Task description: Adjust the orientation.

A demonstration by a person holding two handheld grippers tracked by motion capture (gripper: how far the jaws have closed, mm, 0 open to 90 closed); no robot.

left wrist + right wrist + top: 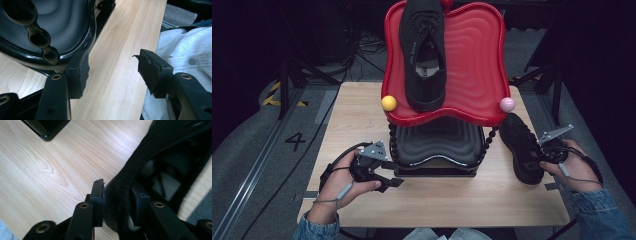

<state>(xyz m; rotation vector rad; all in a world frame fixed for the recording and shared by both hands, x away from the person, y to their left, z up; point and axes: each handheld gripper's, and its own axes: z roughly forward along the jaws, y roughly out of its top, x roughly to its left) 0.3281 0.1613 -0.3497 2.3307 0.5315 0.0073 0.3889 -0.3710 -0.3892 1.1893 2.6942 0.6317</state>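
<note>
Shoe lying on the surface right of the rack is being pinched at its heel collar by the right claw; left claw is waiting wide open. Lifting level should be keeping it secure.

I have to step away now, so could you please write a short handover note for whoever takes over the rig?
Right gripper: shut on the collar of the loose shoe, which lies on the table right of the rack.
Left gripper: open, holding nothing, beside the rack's black lower shelf.
Done: one shoe lies on the red top shelf.
Left: probably lift the gripped shoe onto a shelf, likely beside its mate.
</note>
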